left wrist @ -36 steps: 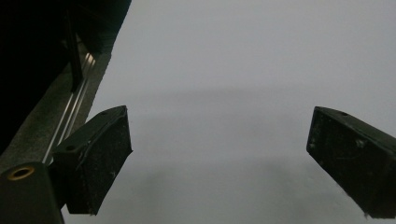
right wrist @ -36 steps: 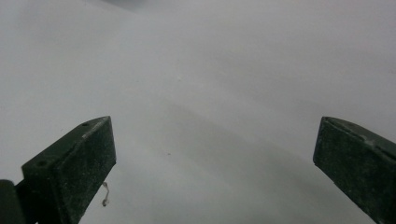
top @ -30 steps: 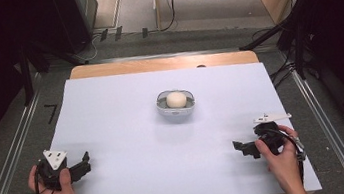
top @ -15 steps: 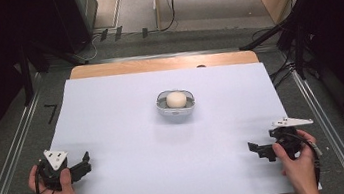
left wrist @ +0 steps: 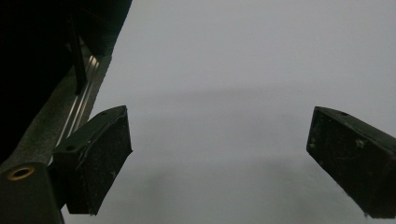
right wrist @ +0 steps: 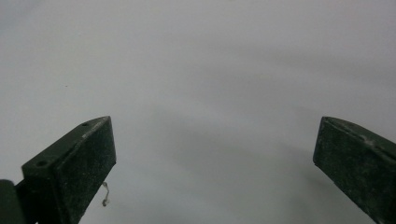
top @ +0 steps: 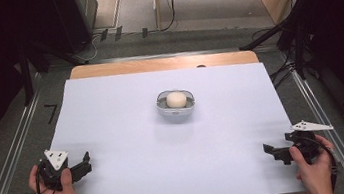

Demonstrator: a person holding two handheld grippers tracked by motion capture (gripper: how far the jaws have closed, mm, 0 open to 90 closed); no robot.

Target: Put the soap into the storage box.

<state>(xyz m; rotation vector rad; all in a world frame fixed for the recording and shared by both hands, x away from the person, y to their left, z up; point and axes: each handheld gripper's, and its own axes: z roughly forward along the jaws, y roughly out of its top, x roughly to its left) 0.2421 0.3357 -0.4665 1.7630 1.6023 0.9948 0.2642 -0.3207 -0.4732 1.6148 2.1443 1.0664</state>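
My left tongs (top: 82,168) at near left corner of white sheet (top: 131,147), jaws wide apart, nothing between. My right tongs (top: 274,151) at near right corner, jaws wide apart too, holding nothing. Round pale ball (top: 176,99) sits in small grey bowl (top: 176,112) at middle of sheet, far ahead. Bowl well apart from both tongs, about halfway between them. Both tongs just above bare sheet.

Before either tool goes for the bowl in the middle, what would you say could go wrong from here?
1. The pale ball sits loose in the small bowl; a nudge might tip the bowl or roll the ball out.
2. The white sheet covering the table may shift if a tool drags across it.
3. Both the left tool and the right tool stand open and far off, so a long reach could misjudge the bowl's rim.
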